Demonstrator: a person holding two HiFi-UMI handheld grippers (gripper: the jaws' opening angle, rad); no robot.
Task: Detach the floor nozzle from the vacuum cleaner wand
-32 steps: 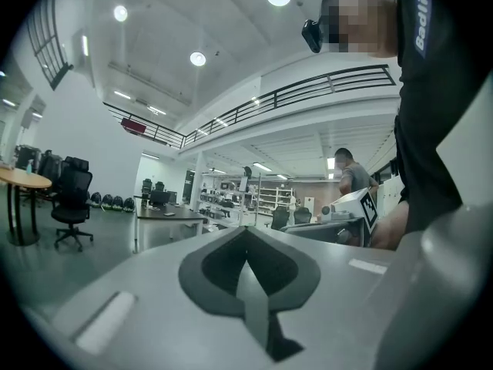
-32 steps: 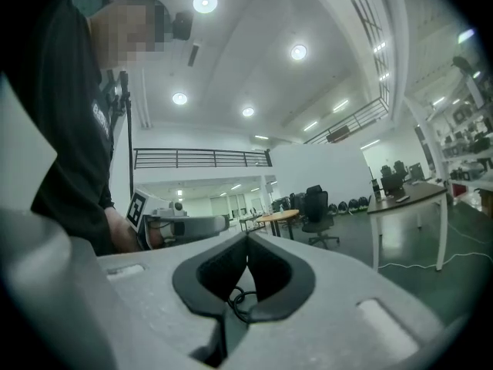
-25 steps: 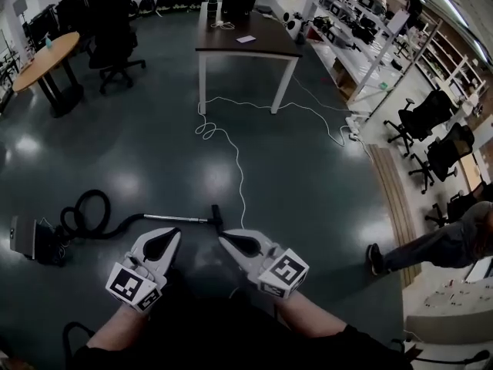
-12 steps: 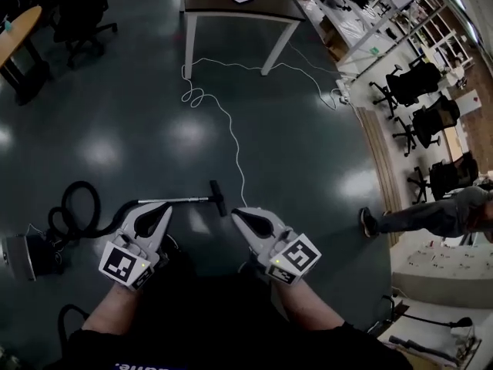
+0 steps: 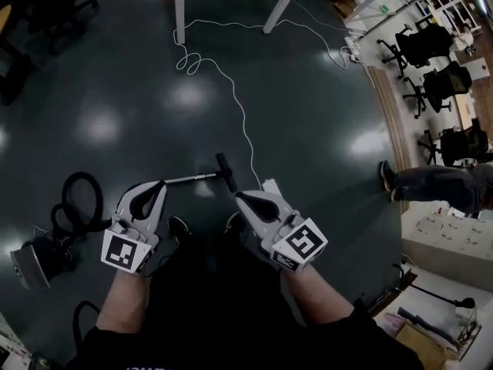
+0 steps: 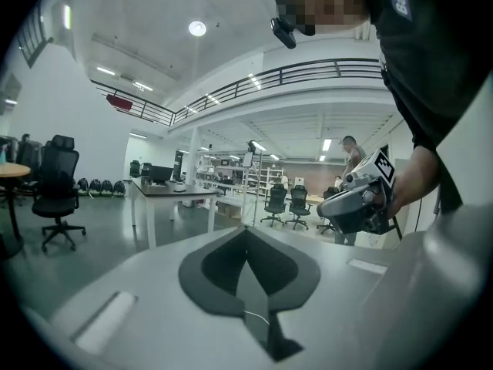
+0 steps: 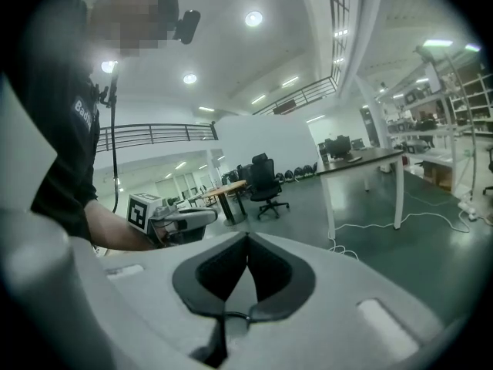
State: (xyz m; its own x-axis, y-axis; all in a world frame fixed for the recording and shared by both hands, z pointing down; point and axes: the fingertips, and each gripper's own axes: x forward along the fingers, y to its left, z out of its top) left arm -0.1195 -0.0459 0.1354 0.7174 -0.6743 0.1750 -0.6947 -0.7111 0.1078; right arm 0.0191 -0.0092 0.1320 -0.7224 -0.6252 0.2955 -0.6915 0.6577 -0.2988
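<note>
In the head view the silver wand point(image 5: 192, 179) lies on the dark floor, with the black floor nozzle point(image 5: 226, 173) across its right end. A black hose point(image 5: 77, 205) loops from the wand's left end to the vacuum body point(image 5: 31, 262) at the lower left. My left gripper point(image 5: 159, 186) is shut and empty, its tip over the wand's left end; contact cannot be told. My right gripper point(image 5: 241, 198) is shut and empty, just below and right of the nozzle. The left gripper view shows shut jaws point(image 6: 246, 230) and the other gripper point(image 6: 358, 203); the right gripper view shows shut jaws point(image 7: 248, 237).
A white cable point(image 5: 239, 106) snakes across the floor from the table legs point(image 5: 179, 10) toward the nozzle. A person's legs point(image 5: 431, 183) stand at the right, near office chairs point(image 5: 431, 45). My own feet point(image 5: 179, 226) are just behind the wand.
The head view has tipped further down. Both grippers have come forward and lower toward the wand, and the nozzle now sits just ahead of the right gripper. Both stay shut.
</note>
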